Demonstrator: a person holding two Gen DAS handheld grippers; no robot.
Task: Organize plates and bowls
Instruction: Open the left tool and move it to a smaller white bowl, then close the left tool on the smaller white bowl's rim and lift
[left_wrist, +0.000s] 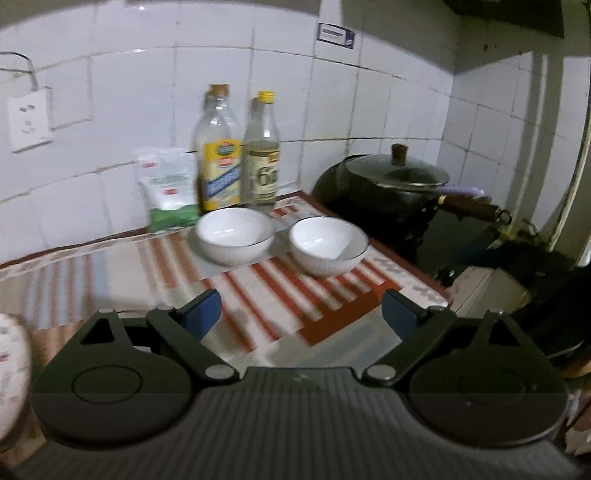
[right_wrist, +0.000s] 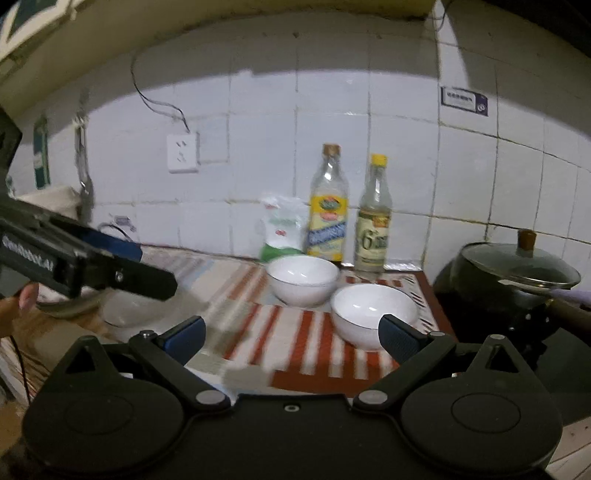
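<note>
Two white bowls (left_wrist: 280, 240) sit beyond both grippers' empty, spread fingers (left_wrist: 201, 317).

Two round white ceramic bowls with thin dark rims stand upright and empty at frame centre: left bowl (left_wrist: 235, 235) just beside right bowl (left_wrist: 328, 246), apart.

White square-tiled wall (right_wrist: 332, 122) with dark grout fills the back, lit in an arc, shadowed at 12 o'clock. White wall socket (right_wrist: 181, 153) at 10 o'clock, thin cable running up from it. Blue-edged sticker (right_wrist: 464, 100) at 1 o'clock. Counter under a red-and-white striped cloth (right_wrist: 295, 343). Black lidded wok (right_wrist: 517, 280) on the dark stove at 3 o'clock.
</note>
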